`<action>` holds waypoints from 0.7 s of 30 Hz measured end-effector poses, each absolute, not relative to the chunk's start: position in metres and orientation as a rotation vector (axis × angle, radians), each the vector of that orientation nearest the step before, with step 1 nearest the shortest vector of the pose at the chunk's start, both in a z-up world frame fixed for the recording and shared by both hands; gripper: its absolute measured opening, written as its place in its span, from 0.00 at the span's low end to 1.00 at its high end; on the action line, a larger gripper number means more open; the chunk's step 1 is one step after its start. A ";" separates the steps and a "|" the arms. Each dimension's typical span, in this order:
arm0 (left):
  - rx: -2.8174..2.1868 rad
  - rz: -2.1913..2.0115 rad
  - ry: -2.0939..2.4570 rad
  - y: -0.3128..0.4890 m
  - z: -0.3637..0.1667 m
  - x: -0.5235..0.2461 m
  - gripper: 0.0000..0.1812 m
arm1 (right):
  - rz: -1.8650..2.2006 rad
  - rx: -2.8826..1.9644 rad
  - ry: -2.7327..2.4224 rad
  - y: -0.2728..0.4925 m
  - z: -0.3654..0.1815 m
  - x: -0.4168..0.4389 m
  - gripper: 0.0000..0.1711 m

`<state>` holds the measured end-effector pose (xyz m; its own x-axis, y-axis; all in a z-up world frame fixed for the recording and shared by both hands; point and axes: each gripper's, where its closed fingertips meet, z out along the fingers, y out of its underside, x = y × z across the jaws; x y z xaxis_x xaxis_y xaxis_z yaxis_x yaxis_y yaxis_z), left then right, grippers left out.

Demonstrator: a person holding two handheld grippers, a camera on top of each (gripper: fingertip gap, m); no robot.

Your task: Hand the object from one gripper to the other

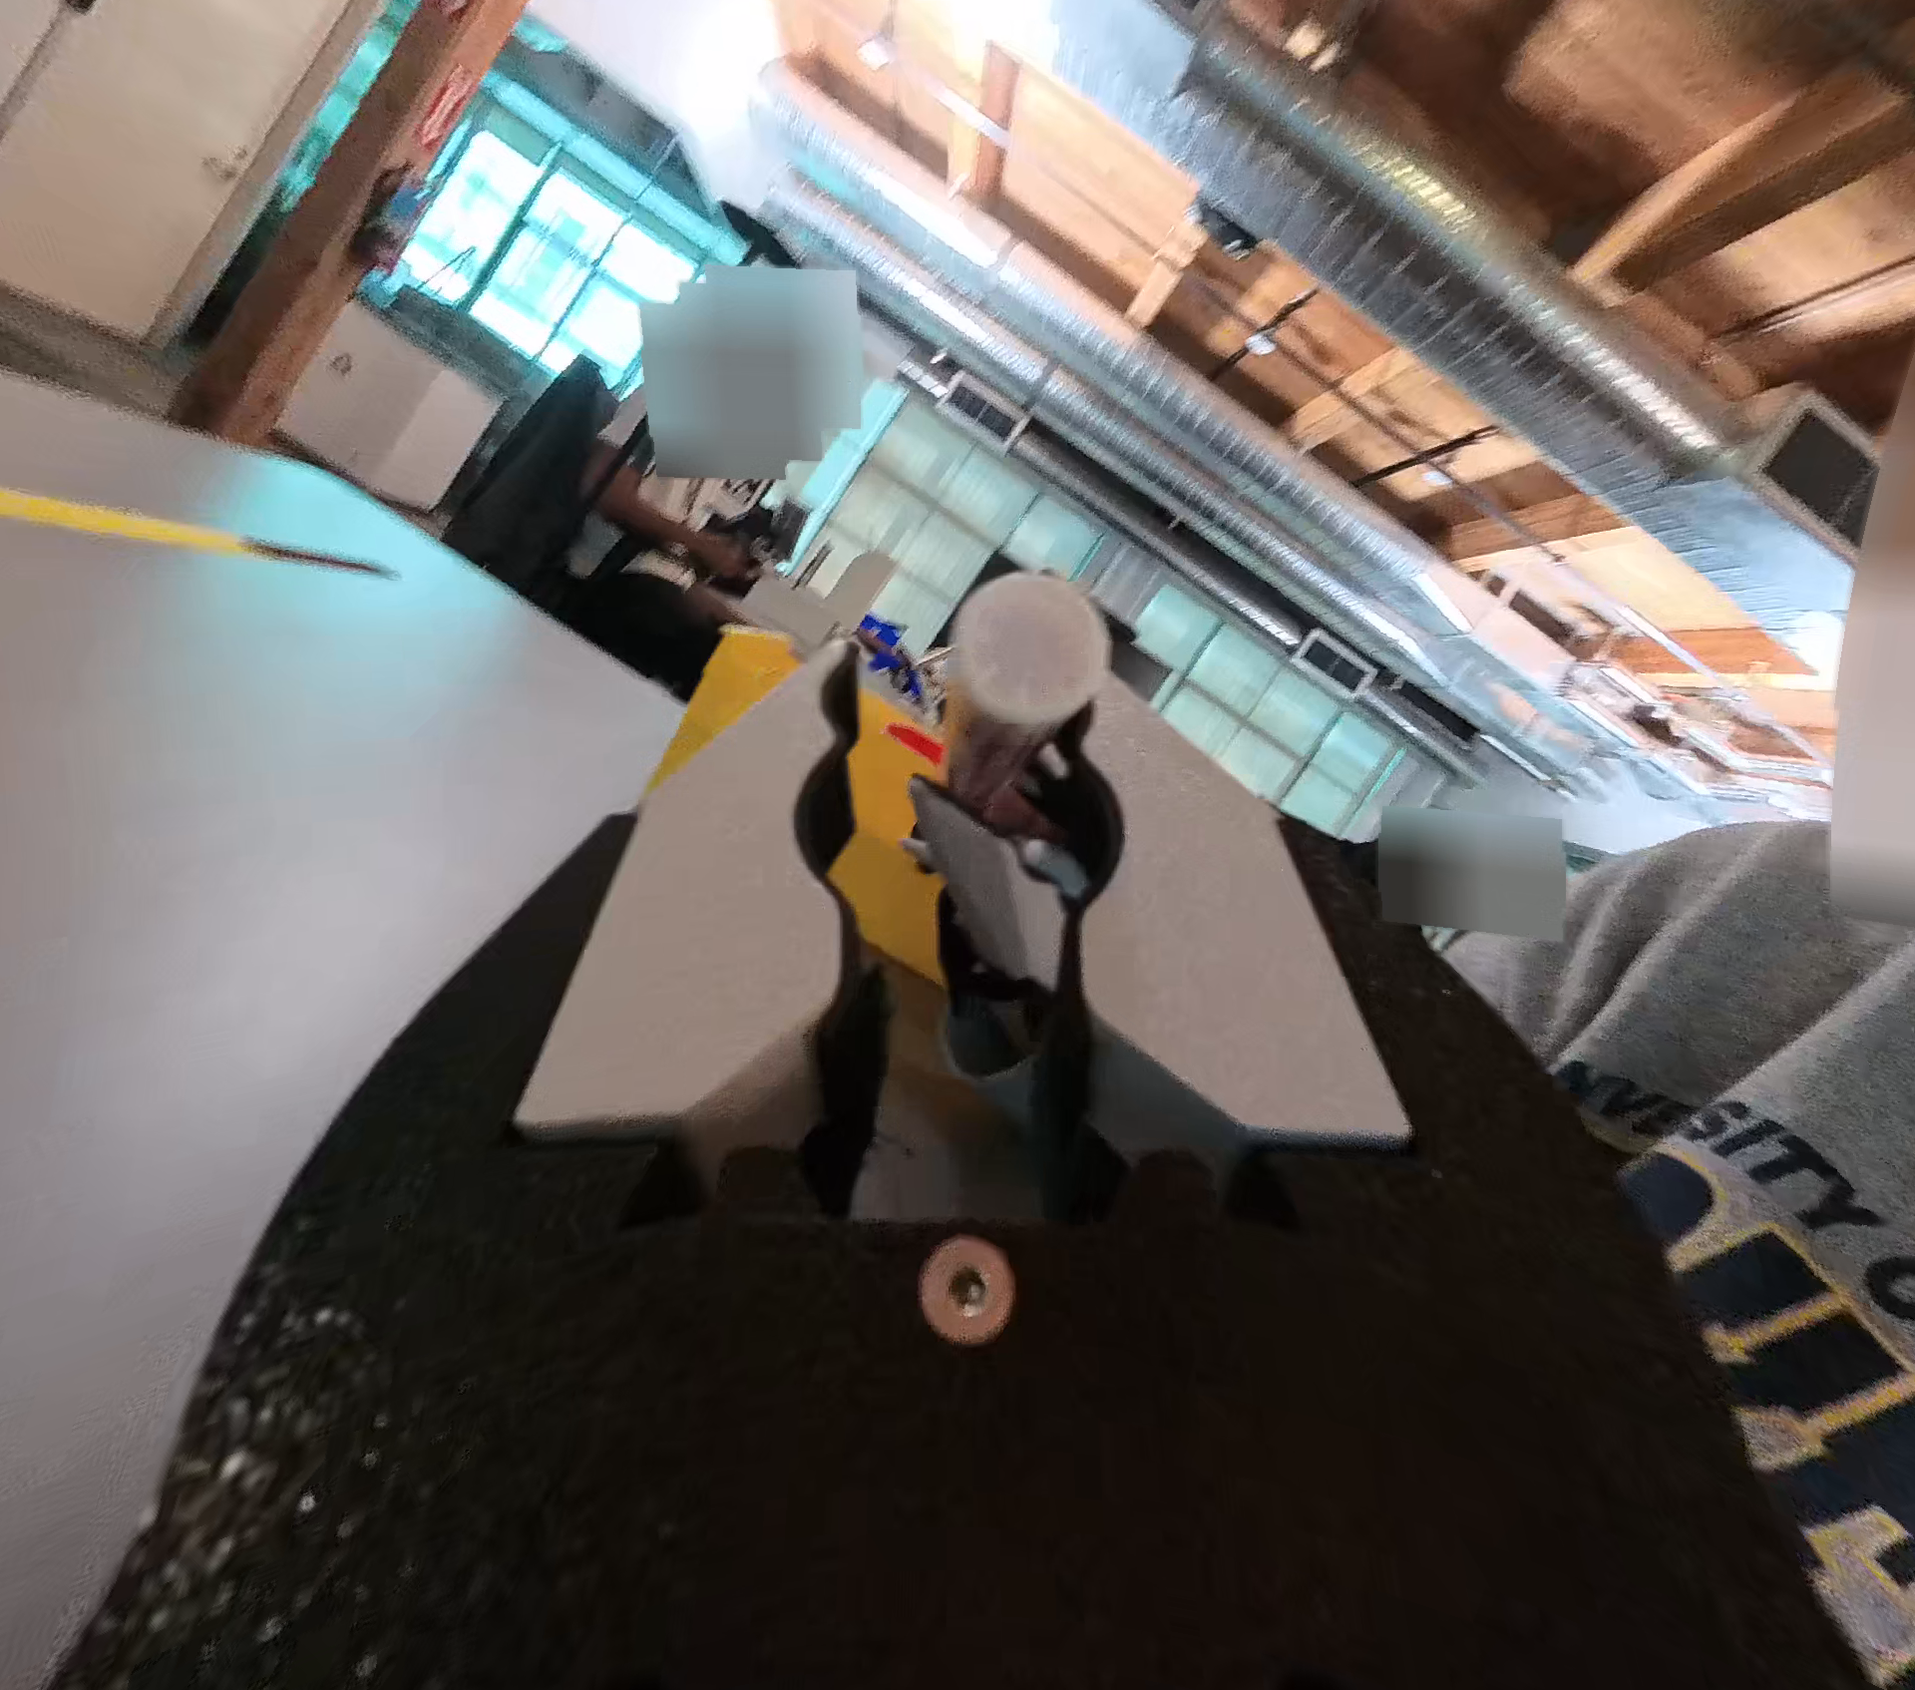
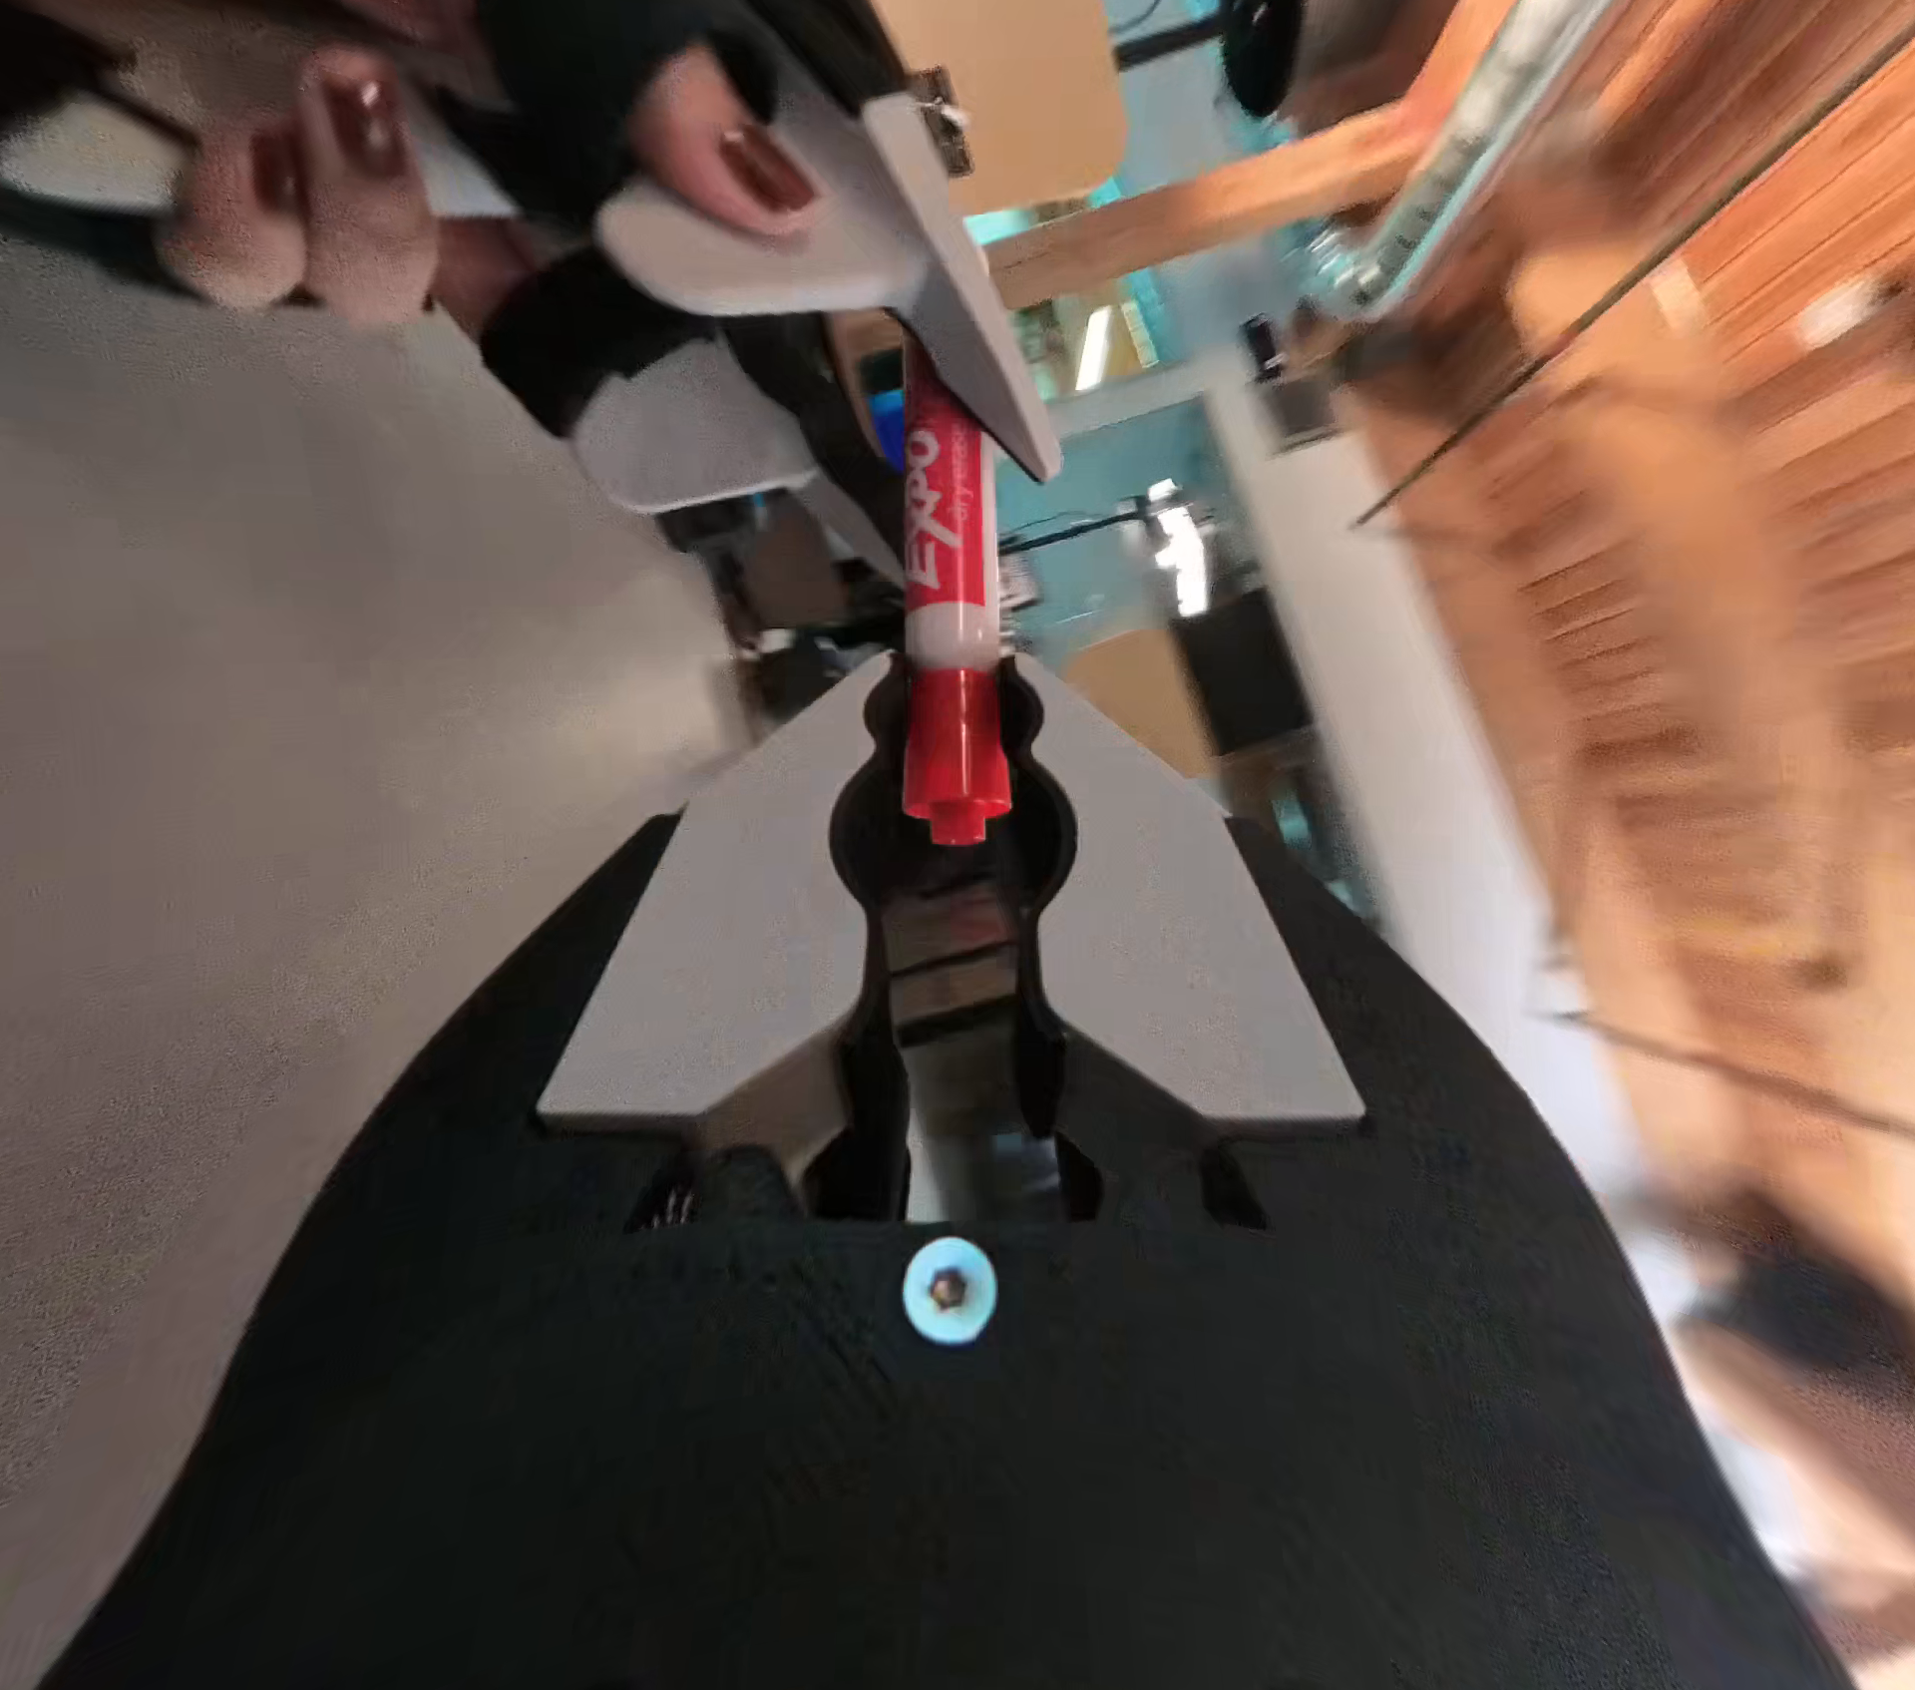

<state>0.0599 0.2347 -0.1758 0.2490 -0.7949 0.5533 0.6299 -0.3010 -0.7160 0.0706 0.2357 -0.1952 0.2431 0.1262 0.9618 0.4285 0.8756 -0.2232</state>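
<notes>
Item: marker (image 2: 951, 573), dry-erase type. White barrel wrapped in a red printed label; red cap (image 2: 955, 749) with a stepped tip; flat pale butt end, seen end-on in the left wrist view (image 1: 1029, 643).

Orientation: long axis runs straight up the right wrist view, cap end toward that camera, butt end away.

Location: in mid-air between the two grippers, above a pale desk (image 2: 259, 707).

Right gripper (image 2: 951, 668): grey fingers (image 2: 1140, 863) clenched on the cap end at their tips.

Left gripper (image 1: 959, 687): fingers (image 1: 725, 894) nearly closed around the butt end; contact with the barrel cannot be told. A hand (image 2: 342, 117) in a black fingerless glove holds this gripper.
</notes>
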 end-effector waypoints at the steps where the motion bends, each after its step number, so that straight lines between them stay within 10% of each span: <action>1: -1.192 -1.429 0.207 0.229 -0.170 0.061 0.10 | -0.263 -0.460 -1.314 0.233 -0.194 0.069 0.09; 6: -1.138 -1.277 0.285 0.222 -0.162 0.060 0.09 | 0.038 -0.581 -1.293 0.227 -0.193 0.068 0.12; 10: -1.033 -1.187 0.321 0.213 -0.148 0.053 0.09 | 0.714 -0.965 -1.166 0.231 -0.185 0.068 0.32; 21: -0.956 -0.855 0.373 0.207 -0.139 0.052 0.09 | 2.515 -1.530 -0.530 0.219 -0.185 0.063 0.35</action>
<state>0.0520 0.2069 -0.1388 0.6260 -0.7757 0.0799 0.4690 0.2927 -0.8333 0.0631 0.2190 -0.1853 -0.4684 0.3063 -0.8287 0.0545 -0.9262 -0.3731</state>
